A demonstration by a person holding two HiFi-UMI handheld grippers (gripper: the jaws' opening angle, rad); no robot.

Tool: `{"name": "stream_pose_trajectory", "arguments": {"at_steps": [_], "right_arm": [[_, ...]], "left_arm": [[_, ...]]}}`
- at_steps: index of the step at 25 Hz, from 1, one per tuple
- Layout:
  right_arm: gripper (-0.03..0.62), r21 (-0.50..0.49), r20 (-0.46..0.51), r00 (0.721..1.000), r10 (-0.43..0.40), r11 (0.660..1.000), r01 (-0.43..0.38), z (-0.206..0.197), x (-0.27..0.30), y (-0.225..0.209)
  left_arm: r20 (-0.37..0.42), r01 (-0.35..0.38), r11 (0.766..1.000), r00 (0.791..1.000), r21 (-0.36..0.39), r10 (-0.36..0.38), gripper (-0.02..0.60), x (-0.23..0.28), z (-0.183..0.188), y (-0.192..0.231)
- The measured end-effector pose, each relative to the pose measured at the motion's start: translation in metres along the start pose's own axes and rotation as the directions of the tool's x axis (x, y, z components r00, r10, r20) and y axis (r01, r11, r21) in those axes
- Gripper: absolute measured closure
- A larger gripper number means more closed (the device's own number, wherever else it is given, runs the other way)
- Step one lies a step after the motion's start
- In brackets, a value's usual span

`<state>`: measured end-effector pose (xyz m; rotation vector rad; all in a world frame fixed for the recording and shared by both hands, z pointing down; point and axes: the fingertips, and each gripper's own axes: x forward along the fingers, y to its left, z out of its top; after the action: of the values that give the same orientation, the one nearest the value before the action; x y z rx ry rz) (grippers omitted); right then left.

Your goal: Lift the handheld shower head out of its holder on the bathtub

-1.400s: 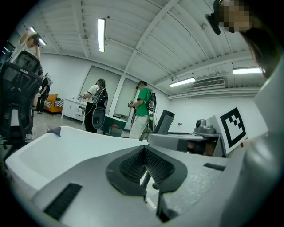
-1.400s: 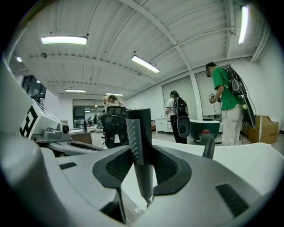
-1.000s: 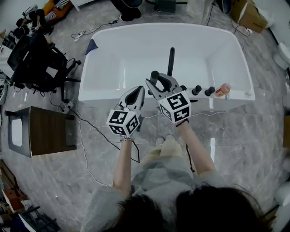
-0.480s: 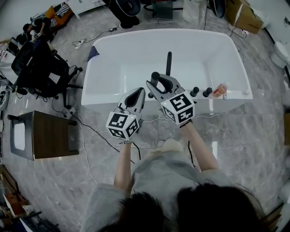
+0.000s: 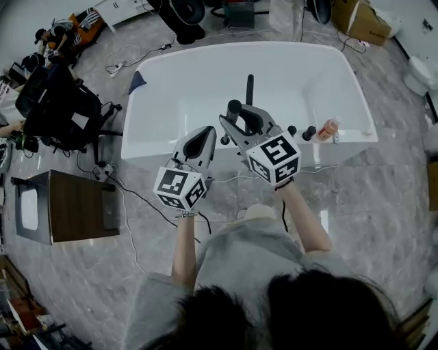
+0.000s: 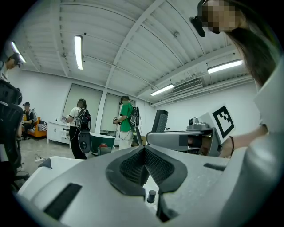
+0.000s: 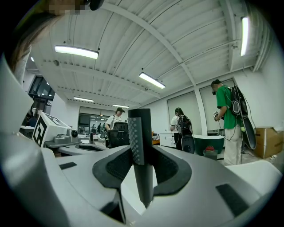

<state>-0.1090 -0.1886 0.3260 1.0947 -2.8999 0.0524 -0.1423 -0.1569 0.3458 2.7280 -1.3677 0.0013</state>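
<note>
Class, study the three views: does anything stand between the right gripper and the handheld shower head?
Nothing visible does. The right gripper has its pads pressed on the black shower head, which stands upright between them. The left gripper is beside it, shut and empty, not in the way.

Staged test lab — freestanding bathtub [image 5: 185, 96] on marble floor [image 5: 383, 198], cardboard box [image 5: 359, 17], office chair [image 5: 58, 102]

Shower head [image 5: 250, 87]: between our right gripper's [image 5: 241, 117] jaws, above the bathtub [image 5: 179, 102].
Left gripper [image 5: 200, 140]: just left of ours on the right.
Bottle [image 5: 328, 129]: on rim, right.
</note>
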Motion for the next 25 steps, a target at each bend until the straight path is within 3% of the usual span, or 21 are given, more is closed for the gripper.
{"name": "stream_pose_trajectory", "arguments": {"at_steps": [9, 25], "right_arm": [[0.459, 0.013, 0.037, 0.999, 0.010, 1.000, -0.011, 0.021, -0.011, -0.004], [0.459, 0.017, 0.066, 0.998, 0.022, 1.000, -0.023, 0.028, -0.011, -0.012]], "left_arm": [[0.016, 0.008, 0.999, 1.000, 0.035, -0.009, 0.577, 0.002, 0.019, -0.007], [0.043, -0.005, 0.999, 0.999, 0.033, 0.004, 0.577, 0.010, 0.027, -0.001]]}}
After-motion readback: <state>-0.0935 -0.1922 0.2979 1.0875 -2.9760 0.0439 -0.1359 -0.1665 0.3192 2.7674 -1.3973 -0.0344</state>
